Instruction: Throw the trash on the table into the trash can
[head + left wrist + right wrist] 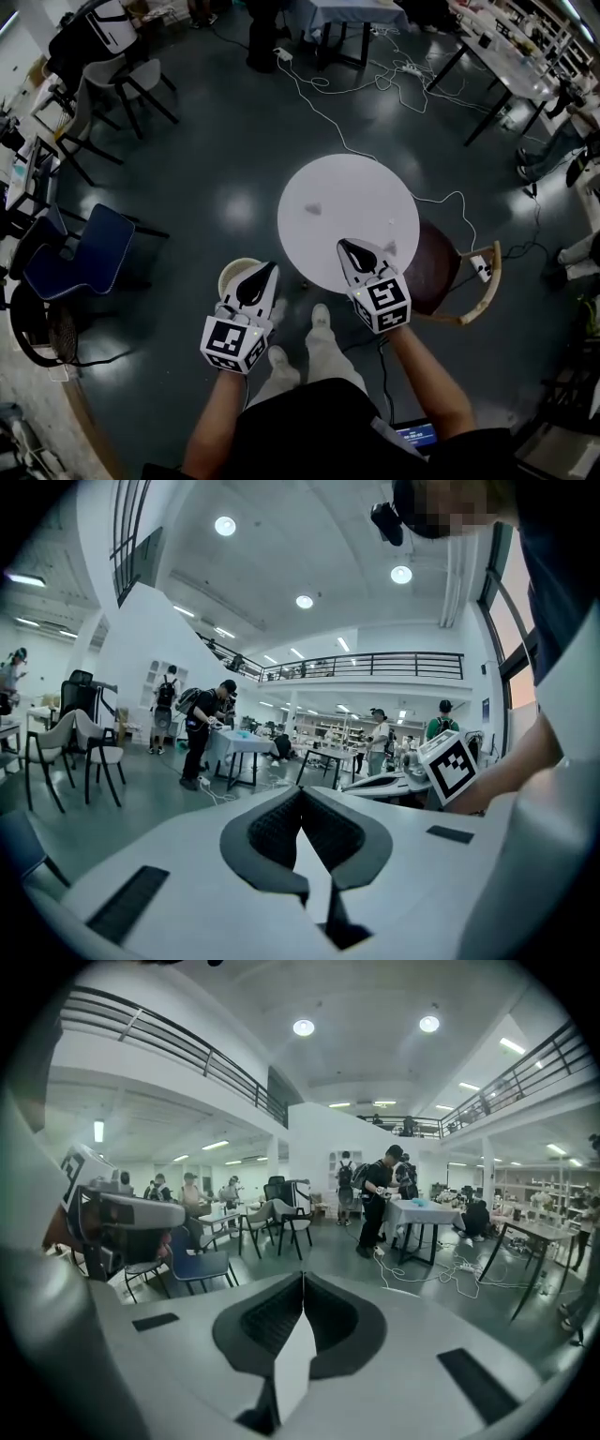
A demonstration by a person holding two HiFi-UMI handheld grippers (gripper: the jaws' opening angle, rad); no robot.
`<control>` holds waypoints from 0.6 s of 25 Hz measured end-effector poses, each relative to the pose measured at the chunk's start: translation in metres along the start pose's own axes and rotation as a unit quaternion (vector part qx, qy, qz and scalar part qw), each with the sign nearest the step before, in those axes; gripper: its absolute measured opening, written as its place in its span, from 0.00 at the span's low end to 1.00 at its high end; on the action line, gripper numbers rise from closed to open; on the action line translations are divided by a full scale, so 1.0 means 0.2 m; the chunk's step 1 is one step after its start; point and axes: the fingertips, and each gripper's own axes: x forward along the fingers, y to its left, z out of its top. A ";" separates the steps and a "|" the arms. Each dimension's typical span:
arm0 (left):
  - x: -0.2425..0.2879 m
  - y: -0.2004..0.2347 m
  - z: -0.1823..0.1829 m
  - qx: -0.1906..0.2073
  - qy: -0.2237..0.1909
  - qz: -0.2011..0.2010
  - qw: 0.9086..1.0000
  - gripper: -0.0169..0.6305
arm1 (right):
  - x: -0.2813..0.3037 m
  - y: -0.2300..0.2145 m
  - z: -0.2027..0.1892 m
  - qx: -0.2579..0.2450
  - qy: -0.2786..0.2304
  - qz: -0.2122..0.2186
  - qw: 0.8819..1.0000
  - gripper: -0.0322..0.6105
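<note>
White table mid-frame bears a scrap; we reckon our closed, empty left gripper and right gripper must open, reach.

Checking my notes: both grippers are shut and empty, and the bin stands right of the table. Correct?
No. In the head view the bin stands left of the table, by the left gripper. Both grippers are indeed shut and empty.
</note>
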 end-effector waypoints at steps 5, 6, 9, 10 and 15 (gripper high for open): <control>0.08 0.08 -0.08 -0.015 0.018 0.022 0.999 0.04 | 0.22 -0.10 -0.11 -0.003 0.034 0.020 0.999 0.08; 0.10 0.09 -0.10 -0.018 0.022 0.026 0.999 0.04 | 0.27 -0.13 -0.14 -0.004 0.041 0.022 0.999 0.08; 0.17 0.14 -0.18 -0.028 0.036 0.037 0.998 0.04 | 0.42 -0.20 -0.22 -0.007 0.061 0.029 0.998 0.08; 0.20 0.15 -0.21 -0.032 0.040 0.041 0.998 0.04 | 0.48 -0.23 -0.26 -0.007 0.067 0.033 0.997 0.08; 0.31 0.22 -0.32 -0.048 0.055 0.063 0.995 0.04 | 0.75 -0.30 -0.44 -0.003 0.108 0.059 0.992 0.26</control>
